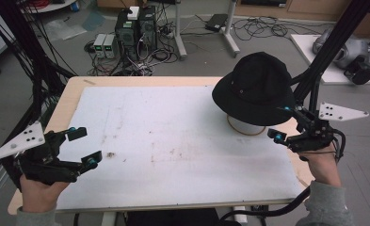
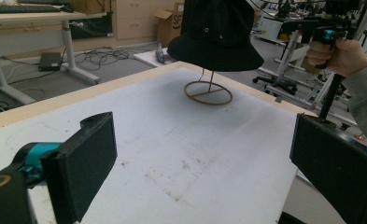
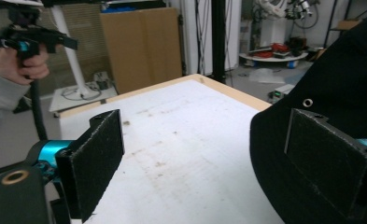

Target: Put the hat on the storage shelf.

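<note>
The hat point(image 1: 255, 87) sat on a wire stand point(image 2: 208, 92), brim clear of the surface point(image 1: 173, 146). The right hand-held gripper point(image 1: 286, 123), jaws apart, reached its brim, likely to grip. The left hand-held gripper point(image 1: 84, 147) waited open, well apart.

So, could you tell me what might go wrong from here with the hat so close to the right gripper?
1. The black hat sits on a thin wire stand; a nudge from the open right gripper could tip it.
2. The stand is near the table's far right edge, so hat and stand might slide off.
</note>
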`<state>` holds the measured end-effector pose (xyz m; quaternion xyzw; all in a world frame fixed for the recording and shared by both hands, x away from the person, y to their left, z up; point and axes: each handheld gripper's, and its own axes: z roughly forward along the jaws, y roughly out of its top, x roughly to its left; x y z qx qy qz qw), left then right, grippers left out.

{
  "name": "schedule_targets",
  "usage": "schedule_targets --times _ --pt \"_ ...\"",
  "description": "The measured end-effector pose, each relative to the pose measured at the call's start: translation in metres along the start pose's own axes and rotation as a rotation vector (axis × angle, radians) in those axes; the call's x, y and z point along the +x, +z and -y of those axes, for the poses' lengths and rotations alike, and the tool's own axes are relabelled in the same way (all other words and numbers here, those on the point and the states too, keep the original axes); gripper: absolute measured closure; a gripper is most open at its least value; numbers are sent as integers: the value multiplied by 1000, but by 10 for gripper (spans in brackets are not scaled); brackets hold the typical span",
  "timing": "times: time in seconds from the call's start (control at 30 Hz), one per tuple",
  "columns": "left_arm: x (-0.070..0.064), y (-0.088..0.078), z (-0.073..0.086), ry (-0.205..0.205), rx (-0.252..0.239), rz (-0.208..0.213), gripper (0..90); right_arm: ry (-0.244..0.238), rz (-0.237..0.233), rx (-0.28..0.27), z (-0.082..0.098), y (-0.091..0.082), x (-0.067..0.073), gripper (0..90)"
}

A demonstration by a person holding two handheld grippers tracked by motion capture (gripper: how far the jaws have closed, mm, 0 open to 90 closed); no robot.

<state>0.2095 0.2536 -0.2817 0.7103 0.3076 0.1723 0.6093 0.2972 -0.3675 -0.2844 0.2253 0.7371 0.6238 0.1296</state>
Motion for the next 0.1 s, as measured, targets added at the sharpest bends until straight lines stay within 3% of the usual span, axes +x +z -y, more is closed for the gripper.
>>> schedule_targets --times 0.1 --pt "-1 0 -1 6 1 -2 77 1 -6 -7 0 -1 1 111"
